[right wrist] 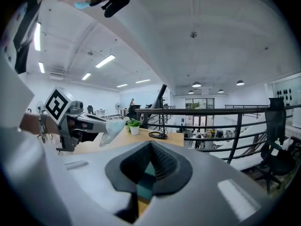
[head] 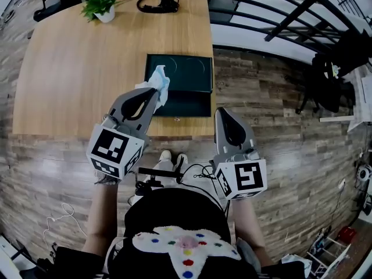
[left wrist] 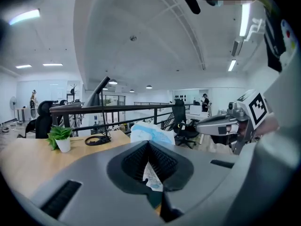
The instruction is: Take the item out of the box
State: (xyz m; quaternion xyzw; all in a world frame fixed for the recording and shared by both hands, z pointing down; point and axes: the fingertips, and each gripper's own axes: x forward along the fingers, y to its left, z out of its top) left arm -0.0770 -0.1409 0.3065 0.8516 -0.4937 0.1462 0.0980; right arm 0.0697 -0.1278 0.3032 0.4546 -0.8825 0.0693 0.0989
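A dark green box [head: 185, 70] lies open on the wooden table [head: 75, 68], near its front right edge. My left gripper [head: 156, 93] is shut on a white and blue packet [head: 158, 81] and holds it above the box's left side. In the left gripper view the packet [left wrist: 151, 132] sticks out past the closed jaws of the left gripper [left wrist: 148, 144]. My right gripper [head: 220, 113] hovers off the table's front edge, right of the box, shut with nothing in it. The right gripper view shows the left gripper [right wrist: 87, 121] with the packet [right wrist: 110, 129], and teal box [right wrist: 147, 174] under the right gripper's [right wrist: 150, 144] jaws.
A small potted plant [head: 100, 6] and a coiled black cable [head: 158, 3] stand at the table's far edge. A black railing [head: 279, 10] runs beyond the table's right side, with an office chair [head: 326, 77] further right. The person's feet [head: 172, 157] are below the table's front edge.
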